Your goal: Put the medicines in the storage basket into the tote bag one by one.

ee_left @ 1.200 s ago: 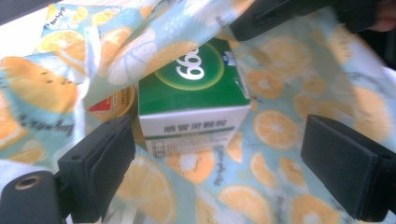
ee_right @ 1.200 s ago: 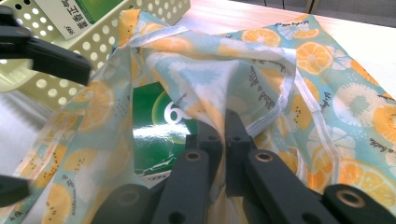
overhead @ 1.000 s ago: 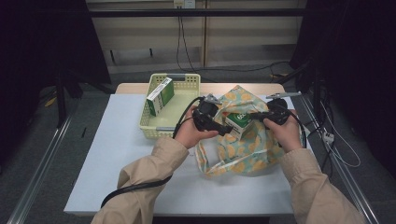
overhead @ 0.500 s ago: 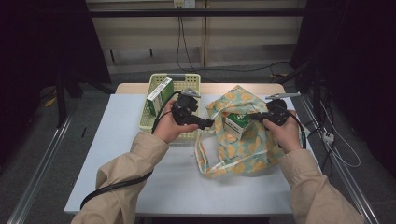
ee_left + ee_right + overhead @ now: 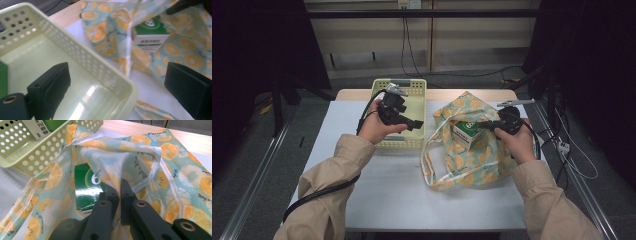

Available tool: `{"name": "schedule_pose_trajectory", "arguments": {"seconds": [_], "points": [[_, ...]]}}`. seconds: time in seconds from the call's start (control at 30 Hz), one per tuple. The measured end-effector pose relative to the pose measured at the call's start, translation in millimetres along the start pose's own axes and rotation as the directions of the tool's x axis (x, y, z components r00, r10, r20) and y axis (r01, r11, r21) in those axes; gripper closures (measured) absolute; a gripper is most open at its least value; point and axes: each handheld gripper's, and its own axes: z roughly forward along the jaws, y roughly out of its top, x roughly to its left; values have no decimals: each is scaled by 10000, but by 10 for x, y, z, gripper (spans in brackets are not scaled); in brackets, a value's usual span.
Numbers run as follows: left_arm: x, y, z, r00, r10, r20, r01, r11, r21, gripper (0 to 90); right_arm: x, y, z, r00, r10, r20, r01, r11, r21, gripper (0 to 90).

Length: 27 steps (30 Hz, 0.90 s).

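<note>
Work: moving boxes from the basket at upper centre into the cloth bag right of centre.
Done: one green box sits in the bag's mouth.
Left: another box lies in the basket.
Left gripper: jaws wide apart, empty, over the basket.
Right gripper: clamped on the bag's rim, holding it open.

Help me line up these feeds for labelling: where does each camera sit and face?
High view: above the table's near side, looking forward and down; both sleeves, left gripper, right gripper.
Left gripper view: rides it, open jaws over the basket.
Right gripper view: jaws shut on the bag.
All three share the green box.
</note>
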Motion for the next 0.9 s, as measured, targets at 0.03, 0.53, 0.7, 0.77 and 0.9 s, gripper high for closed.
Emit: {"name": "schedule_pose_trajectory", "arguments": {"seconds": [0.03, 0.53, 0.7, 0.77, 0.9], "points": [[37, -8, -19, 10000, -33, -82, 33, 10000, 15, 65, -5, -3, -2, 10000, -15, 1, 15, 10000, -8, 889], [491, -79, -182, 9882, -743, -1336, 715, 9971, -255, 107, -25, -19, -15, 10000, 64, -76, -64, 10000, -46, 889], [626, -102, -218, 9818, -819, -1715, 780, 9965, -292, 147, -27, -19, -19, 10000, 1, -74, -2, 10000, -33, 889], [674, -116, -226, 9784, -951, -1835, 905, 9953, -332, 159, -28, -19, -20, 10000, -16, -70, 16, 10000, -5, 889], [769, -144, -228, 9727, -1034, -2080, 995, 9946, -290, 165, -33, -20, -21, 10000, 4, -82, -4, 10000, 1, 889]]}}
